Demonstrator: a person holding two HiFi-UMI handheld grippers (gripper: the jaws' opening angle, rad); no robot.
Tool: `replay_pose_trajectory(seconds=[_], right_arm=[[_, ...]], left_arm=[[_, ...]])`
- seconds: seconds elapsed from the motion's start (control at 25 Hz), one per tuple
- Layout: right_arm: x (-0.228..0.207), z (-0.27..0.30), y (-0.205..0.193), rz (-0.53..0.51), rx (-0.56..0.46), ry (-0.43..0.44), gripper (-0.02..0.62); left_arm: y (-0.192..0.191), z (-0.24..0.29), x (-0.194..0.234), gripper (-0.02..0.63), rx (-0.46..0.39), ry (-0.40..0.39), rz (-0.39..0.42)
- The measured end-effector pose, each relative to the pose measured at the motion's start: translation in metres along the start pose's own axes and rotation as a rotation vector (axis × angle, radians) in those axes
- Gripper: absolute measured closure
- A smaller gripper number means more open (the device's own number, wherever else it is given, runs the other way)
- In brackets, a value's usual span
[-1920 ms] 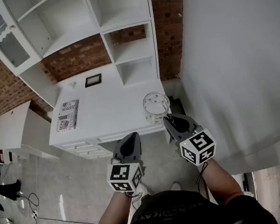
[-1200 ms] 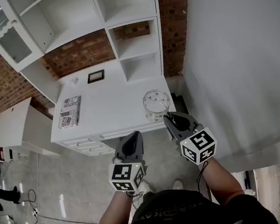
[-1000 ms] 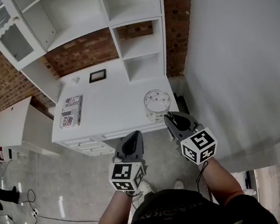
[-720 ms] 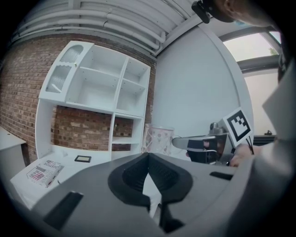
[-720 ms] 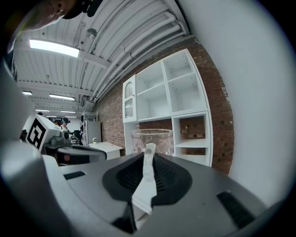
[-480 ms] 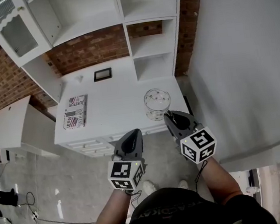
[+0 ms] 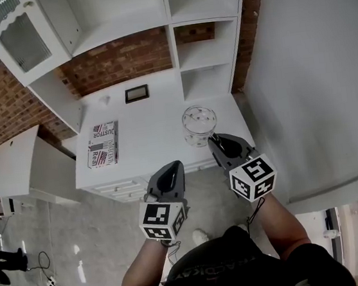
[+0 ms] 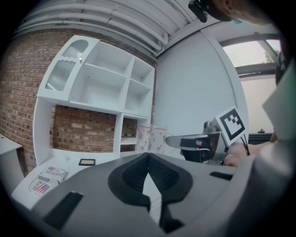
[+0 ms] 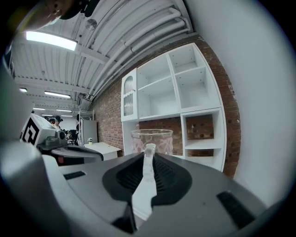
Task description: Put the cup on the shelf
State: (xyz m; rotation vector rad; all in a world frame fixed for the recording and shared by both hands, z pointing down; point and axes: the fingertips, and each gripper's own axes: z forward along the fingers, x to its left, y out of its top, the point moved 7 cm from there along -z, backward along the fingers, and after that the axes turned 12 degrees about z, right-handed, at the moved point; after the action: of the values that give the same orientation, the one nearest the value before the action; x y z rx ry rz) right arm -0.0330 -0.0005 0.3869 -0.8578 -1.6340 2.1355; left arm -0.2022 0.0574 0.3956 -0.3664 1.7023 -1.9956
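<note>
At the left end of the white table point(image 7: 157, 125) a magazine point(image 7: 102, 144) lies flat, and a small picture frame point(image 7: 136, 93) sits further back, near the brick wall.

Next comes the left gripper point(image 7: 171, 167), held out past the table's front edge. Its 2 jaws meet tip to tip with nothing between them, so it is idle.

Right of it is the cup point(image 7: 199, 124), a clear glass one with a pale pattern, upright over the front right part of the table. Whether its base touches the table cannot be told.

The right gripper point(image 7: 215, 143) has it. Its 2 jaws are clamped on the cup's handle point(image 9: 148, 173), which runs up between them as a pale strip, with the body of the cup just ahead of the tips.

Beyond, at the right, stands the shelf point(image 7: 208, 81), with 2 open compartments directly above the table's back edge.

Glass like this is likely stiff, smooth and breakable, and fairly weighty for its size. The handle is the sensible place to hold it, since the round wall would slip. Held by that 1 point, though, the body hangs forward of the jaws and may want to tip or swivel. It probably calls for a firm clamp, a level carry and a soft landing on the shelf board.
</note>
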Motion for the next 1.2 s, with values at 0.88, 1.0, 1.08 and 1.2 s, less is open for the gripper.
replay_pose_trajectory(seconds=[0.88, 1.0, 1.08, 1.2], right_arm=[[-0.092, 0.074, 0.047, -0.009, -0.006, -0.008, 0.557], [-0.119, 0.089, 0.054, -0.012, 0.001, -0.009, 0.558], [-0.138, 0.099, 0.060, -0.014, 0.006, -0.010, 0.557], [-0.165, 0.114, 0.068, -0.020, 0.007, -0.013, 0.557]], left_arm=[[0.023, 0.109, 0.036, 0.601, -0.024, 0.008, -0.003], [0.027, 0.137, 0.040, 0.601, -0.023, 0.010, -0.005], [0.029, 0.157, 0.042, 0.601, -0.023, 0.011, -0.007], [0.032, 0.188, 0.046, 0.601, -0.022, 0.012, -0.010]])
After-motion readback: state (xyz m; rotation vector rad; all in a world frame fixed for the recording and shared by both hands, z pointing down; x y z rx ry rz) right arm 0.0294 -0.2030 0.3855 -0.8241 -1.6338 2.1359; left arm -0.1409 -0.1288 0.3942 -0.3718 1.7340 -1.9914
